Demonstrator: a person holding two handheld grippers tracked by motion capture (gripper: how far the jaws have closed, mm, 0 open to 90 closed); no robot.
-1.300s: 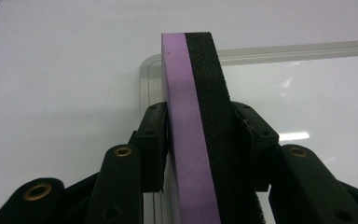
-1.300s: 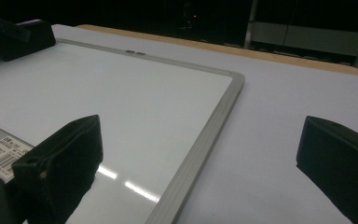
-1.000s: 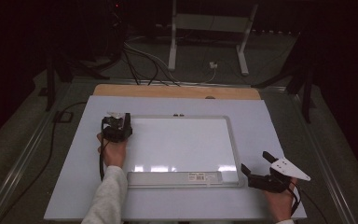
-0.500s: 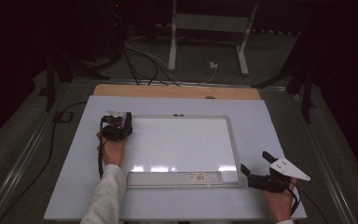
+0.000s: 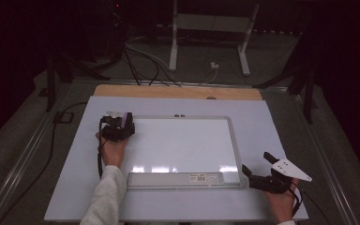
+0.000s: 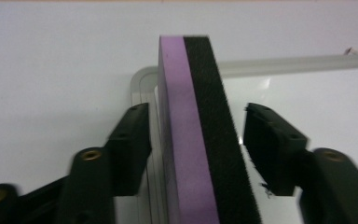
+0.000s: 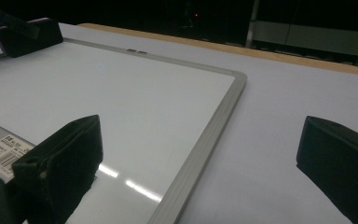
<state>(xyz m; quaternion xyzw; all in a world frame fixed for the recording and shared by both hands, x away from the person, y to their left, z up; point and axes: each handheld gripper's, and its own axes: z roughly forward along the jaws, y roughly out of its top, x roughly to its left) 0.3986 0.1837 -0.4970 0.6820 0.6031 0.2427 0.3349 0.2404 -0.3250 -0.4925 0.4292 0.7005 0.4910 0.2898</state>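
Note:
A framed whiteboard (image 5: 183,140) lies flat in the middle of the white table. A purple and black eraser (image 6: 191,140) stands on edge at the board's far left corner. My left gripper (image 5: 117,127) straddles the eraser (image 5: 125,124); its jaws have just been opening. In the left gripper view a thin gap shows between each pad and the eraser. My right gripper (image 5: 255,164) rests open and holds nothing on the table off the board's near right corner. In the right gripper view its jaws (image 7: 200,130) stand wide apart over the board's frame (image 7: 205,135).
The board's pen tray (image 5: 176,179), with a barcode label, runs along its near edge. A wooden strip (image 5: 178,92) borders the far side of the table. Beyond it, cables (image 5: 145,61) and a stand's legs (image 5: 173,42) sit on the dark floor.

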